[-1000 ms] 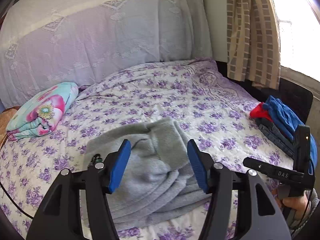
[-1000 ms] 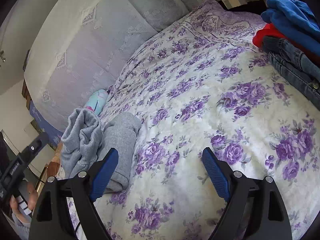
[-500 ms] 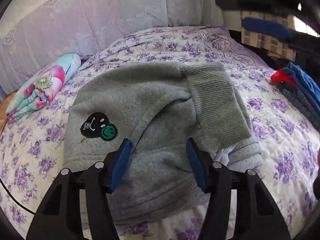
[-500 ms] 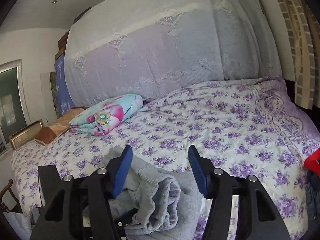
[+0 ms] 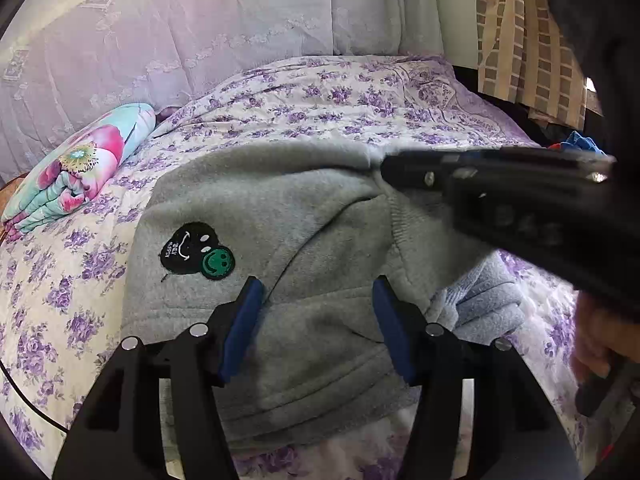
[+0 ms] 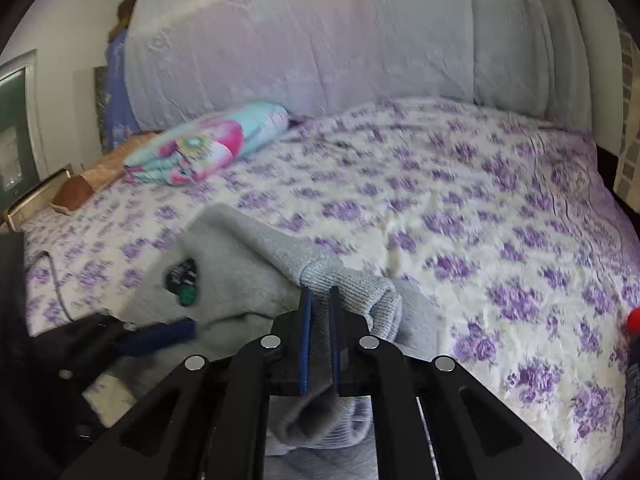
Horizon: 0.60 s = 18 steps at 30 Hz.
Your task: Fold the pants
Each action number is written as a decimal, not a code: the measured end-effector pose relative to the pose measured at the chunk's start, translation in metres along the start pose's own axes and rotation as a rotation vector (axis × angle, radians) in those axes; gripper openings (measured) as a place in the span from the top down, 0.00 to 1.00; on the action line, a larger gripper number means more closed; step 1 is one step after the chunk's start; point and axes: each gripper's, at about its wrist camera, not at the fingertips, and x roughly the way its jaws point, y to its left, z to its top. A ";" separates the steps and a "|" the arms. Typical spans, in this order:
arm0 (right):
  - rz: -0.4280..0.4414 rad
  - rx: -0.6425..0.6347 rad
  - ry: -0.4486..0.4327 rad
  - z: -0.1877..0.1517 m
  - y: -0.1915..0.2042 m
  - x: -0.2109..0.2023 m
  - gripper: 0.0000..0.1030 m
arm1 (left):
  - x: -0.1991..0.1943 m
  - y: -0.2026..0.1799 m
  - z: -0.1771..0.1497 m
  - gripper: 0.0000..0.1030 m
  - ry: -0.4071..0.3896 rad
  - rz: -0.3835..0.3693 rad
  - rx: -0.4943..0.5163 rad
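Grey fleece pants (image 5: 280,216) with a black and green smiley patch (image 5: 196,250) lie bunched on the floral bed. My left gripper (image 5: 316,292) is open just over the grey fabric, holding nothing. My right gripper (image 6: 320,300) is shut on the ribbed waistband of the pants (image 6: 344,280). In the left wrist view the right gripper (image 5: 404,170) reaches in from the right onto the top edge of the pants. The left gripper's blue finger (image 6: 160,338) shows at the lower left of the right wrist view.
A folded floral blanket (image 5: 76,168) lies at the left by the padded headboard (image 5: 200,32). A pile of blue and red clothes (image 5: 576,142) sits at the bed's right edge, below a checked curtain (image 5: 524,40). A black cable (image 6: 56,280) runs over the bedspread (image 6: 480,208).
My right gripper has dropped onto the pants and shut on the ribbed waistband. My left gripper has stayed open over the fabric and shifted little.
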 end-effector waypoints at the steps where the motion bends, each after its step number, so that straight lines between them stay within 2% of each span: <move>1: 0.006 0.019 0.015 -0.005 -0.009 0.011 0.94 | 0.001 0.000 0.000 0.46 0.004 -0.003 0.003; 6: 0.021 0.029 0.001 -0.011 -0.016 0.022 0.95 | 0.004 -0.004 0.001 0.46 0.001 0.012 0.017; 10: 0.047 0.049 -0.006 -0.012 -0.021 0.022 0.95 | 0.004 -0.002 0.001 0.46 0.001 0.011 0.015; 18: 0.043 0.050 -0.007 -0.011 -0.021 0.016 0.94 | 0.001 -0.001 0.001 0.45 0.016 0.008 0.009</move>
